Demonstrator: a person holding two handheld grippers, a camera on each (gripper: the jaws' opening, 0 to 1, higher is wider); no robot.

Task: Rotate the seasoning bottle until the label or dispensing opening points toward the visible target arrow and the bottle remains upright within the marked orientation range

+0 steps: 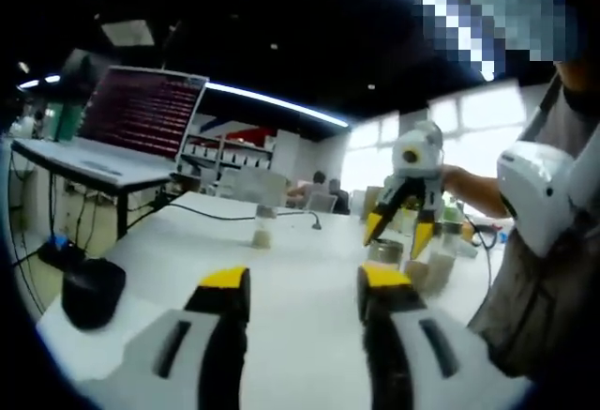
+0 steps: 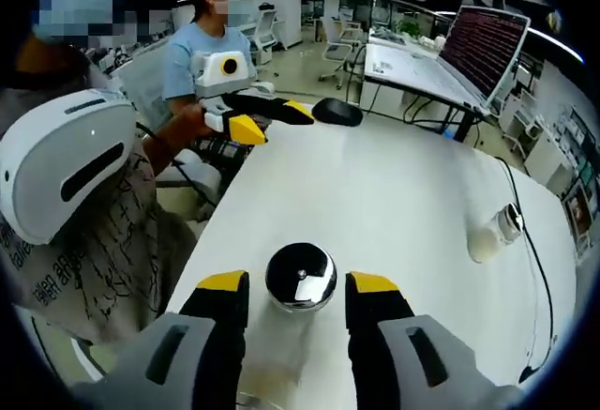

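Note:
A seasoning bottle [image 2: 300, 277] with a shiny metal cap stands upright on the white table [image 2: 394, 185], seen from above in the right gripper view. My right gripper [image 2: 298, 284] is open, its yellow-tipped jaws on either side of the cap with a thin gap on each side. In the left gripper view that right gripper [image 1: 398, 232] hangs over the bottle [image 1: 383, 252] at the table's right side. My left gripper [image 1: 305, 280] is open and holds nothing, well away from the bottle. It appears again as the left gripper [image 2: 272, 119] near the far table end.
A second small bottle [image 2: 492, 232] sits apart on the table, also seen as the small bottle [image 1: 264, 228]. A black mouse [image 2: 336, 112] lies near the far edge. An open laptop [image 2: 478, 44] stands on another desk. More jars [image 1: 441, 255] cluster near the person [image 1: 553, 241].

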